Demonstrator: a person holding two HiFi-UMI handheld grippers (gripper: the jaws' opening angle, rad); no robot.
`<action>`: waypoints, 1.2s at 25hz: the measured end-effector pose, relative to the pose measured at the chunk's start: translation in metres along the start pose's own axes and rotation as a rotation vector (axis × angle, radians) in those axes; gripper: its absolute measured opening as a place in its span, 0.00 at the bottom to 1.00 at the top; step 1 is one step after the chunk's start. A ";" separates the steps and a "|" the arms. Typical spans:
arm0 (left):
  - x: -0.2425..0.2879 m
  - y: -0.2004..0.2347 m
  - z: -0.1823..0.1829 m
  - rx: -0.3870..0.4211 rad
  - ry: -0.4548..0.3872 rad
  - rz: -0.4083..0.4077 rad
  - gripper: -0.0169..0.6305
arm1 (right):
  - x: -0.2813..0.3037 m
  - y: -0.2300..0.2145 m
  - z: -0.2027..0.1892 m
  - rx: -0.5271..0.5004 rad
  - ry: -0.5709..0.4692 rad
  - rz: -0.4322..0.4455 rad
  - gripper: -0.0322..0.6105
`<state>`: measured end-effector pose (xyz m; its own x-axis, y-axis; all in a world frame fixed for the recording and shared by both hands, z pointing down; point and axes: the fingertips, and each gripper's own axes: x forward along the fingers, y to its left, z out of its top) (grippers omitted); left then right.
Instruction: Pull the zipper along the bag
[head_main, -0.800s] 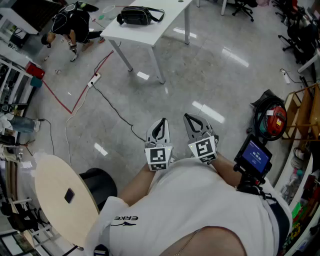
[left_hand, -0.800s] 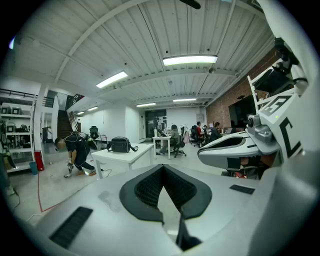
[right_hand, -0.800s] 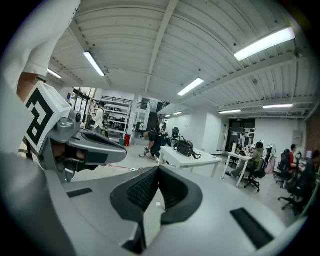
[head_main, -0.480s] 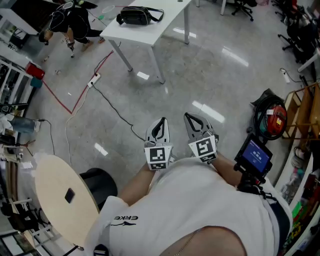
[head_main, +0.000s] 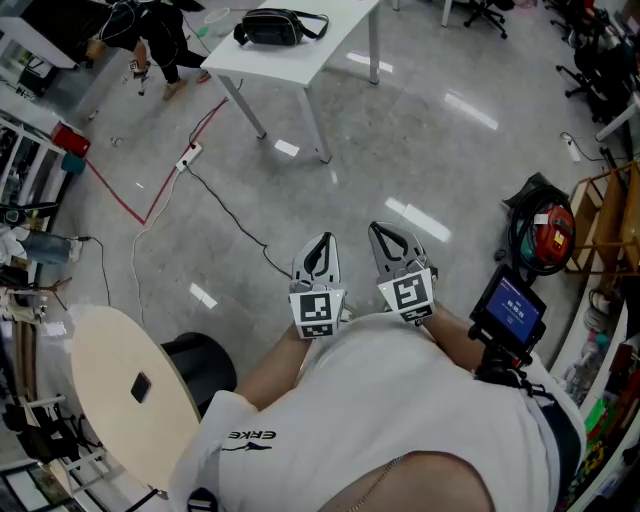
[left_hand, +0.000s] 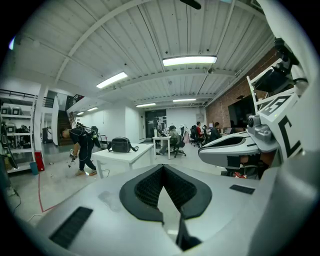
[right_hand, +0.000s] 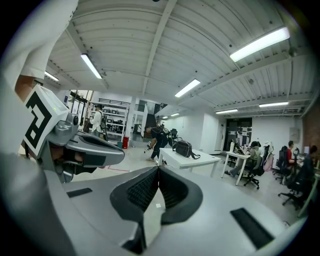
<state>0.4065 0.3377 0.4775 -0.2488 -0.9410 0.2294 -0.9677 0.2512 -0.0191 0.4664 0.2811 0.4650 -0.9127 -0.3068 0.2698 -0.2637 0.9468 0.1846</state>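
- Room: an open workshop with a glossy grey floor (head_main: 400, 150) is filling the head view. Shelving is standing along the left edge and office chairs at the far side.
- Bag (head_main: 275, 28): this black bag with a strap is sitting on a white table (head_main: 335, 45) at the far end of the floor. Its long side is running roughly across the tabletop. The zipper is too small to make out.
- Left gripper (head_main: 322, 240): it is hovering close to the person's body, well apart from the bag. The jaws are pressing tip to tip with nothing between them.
- Right gripper (head_main: 385, 232): it is hovering just beside the left one, its jaws likewise meeting at the tips and carrying nothing.
- Key relation: the bag is lying ahead and to the left of both grippers, and the left one looks marginally nearer. A walk up to the table is probably coming before any grip.
- Surroundings: a cable (head_main: 220, 215) is trailing over the floor between, a round wooden table (head_main: 120, 400) is standing at the near left, and a person in black (head_main: 150, 40) is bending beyond the table.
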 end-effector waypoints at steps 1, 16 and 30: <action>-0.003 0.000 0.000 0.000 -0.001 0.000 0.03 | -0.002 0.003 0.001 0.002 0.000 -0.001 0.06; -0.054 0.046 -0.006 -0.013 -0.038 0.028 0.03 | 0.004 0.063 0.021 -0.005 -0.021 -0.009 0.06; -0.115 0.135 -0.041 -0.116 -0.022 0.281 0.03 | 0.060 0.161 0.045 -0.081 -0.053 0.238 0.06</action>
<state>0.3060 0.4890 0.4883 -0.5079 -0.8356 0.2094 -0.8504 0.5251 0.0325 0.3545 0.4198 0.4682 -0.9616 -0.0690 0.2655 -0.0157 0.9802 0.1976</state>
